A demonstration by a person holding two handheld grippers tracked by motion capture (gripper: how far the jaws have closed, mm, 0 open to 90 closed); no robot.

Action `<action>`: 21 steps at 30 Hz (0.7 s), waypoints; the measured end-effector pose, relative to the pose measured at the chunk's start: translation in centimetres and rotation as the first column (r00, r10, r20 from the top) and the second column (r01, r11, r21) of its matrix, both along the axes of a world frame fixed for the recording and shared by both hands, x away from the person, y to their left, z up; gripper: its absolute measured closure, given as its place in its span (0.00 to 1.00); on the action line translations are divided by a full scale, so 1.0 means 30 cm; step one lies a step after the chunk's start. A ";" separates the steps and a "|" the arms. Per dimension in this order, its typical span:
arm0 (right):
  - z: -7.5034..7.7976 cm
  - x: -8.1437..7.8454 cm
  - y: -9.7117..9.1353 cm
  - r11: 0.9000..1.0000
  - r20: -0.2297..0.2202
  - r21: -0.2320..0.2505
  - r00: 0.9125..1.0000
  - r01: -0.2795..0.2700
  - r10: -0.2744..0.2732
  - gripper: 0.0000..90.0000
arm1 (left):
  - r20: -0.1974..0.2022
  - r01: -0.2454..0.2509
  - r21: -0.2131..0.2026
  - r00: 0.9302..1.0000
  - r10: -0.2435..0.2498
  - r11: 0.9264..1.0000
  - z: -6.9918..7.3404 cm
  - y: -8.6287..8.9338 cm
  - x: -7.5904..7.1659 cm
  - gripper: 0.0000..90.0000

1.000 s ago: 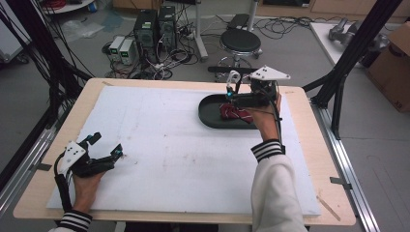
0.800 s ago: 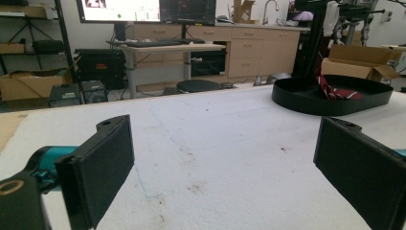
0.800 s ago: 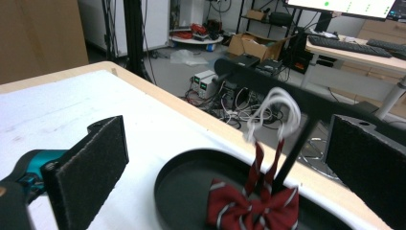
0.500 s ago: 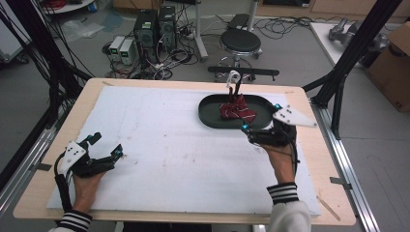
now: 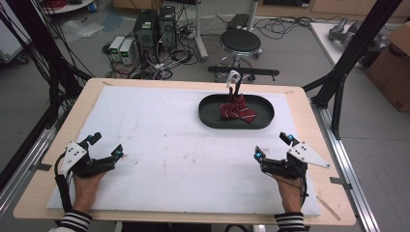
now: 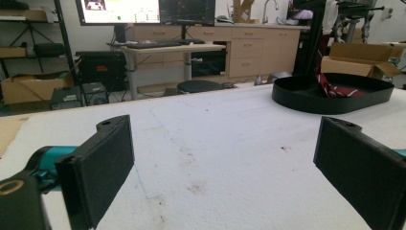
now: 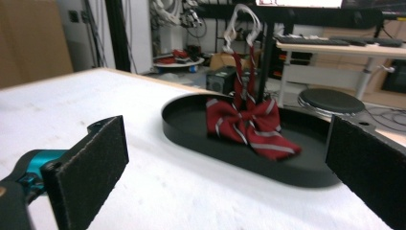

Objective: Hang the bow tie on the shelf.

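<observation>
Red striped bow tie (image 5: 238,110) lies in the black oval tray (image 5: 208,116), which sits toward the far right edge of the table, on the white mat (image 5: 159,145). Its strap loop runs up to a white clip (image 5: 233,77) on a thin black post at the tray's far rim; in the right gripper view the bow (image 7: 246,127) leans on the tray floor with the straps taut above it.

Right gripper (image 5: 273,150) is near the table's front right edge, jaws wide apart, nothing btwn them, well apart from the tray. Left gripper (image 5: 105,146) is at the front left, jaws also spread & empty.

Judgement: placing looks finished, both hands parked. If the tie needs another grab, approach w/ the right gripper low over the tray's near rim, pinch the centre knot, not a wing, so it won't flop. Lift straight, mind the strap tension on the clip; a sideways tug could tip the post or drag the tray. Keep the left gripper ready to steady the tray's near wall.
</observation>
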State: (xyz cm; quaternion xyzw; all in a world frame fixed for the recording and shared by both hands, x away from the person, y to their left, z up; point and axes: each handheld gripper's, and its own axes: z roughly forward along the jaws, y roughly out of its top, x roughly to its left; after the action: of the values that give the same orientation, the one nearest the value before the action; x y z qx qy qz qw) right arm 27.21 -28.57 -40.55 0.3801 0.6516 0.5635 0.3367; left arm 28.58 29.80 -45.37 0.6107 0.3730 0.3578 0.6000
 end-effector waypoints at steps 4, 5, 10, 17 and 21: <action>-0.061 -0.005 -0.007 1.000 -0.008 -0.011 1.000 0.022 -0.022 0.00 | 0.001 -0.003 0.005 1.000 0.003 1.000 0.000 -0.001 -0.001 0.08; -0.090 -0.004 -0.010 0.999 -0.011 -0.004 0.999 0.033 -0.033 0.00 | 0.003 -0.006 0.004 1.000 0.006 1.000 0.000 -0.002 0.000 0.08; -0.130 -0.001 -0.013 0.999 -0.010 0.001 0.999 0.051 -0.051 0.00 | 0.001 -0.006 0.009 1.000 0.006 1.000 0.000 -0.004 -0.001 0.08; -0.151 -0.006 -0.014 0.998 -0.004 0.022 0.998 0.067 -0.067 0.00 | 0.000 -0.010 0.013 1.000 0.010 1.000 0.001 -0.005 -0.001 0.08; -0.156 -0.017 -0.012 0.997 0.029 0.019 0.997 0.073 -0.073 0.00 | 0.003 -0.011 0.016 1.000 0.011 1.000 0.000 -0.007 -0.001 0.08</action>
State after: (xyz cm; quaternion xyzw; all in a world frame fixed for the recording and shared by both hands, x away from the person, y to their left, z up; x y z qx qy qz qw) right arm 26.69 -28.92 -45.22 0.3983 0.6272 0.5622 0.3631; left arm 28.54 29.60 -45.36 0.6127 0.3726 0.3650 0.5937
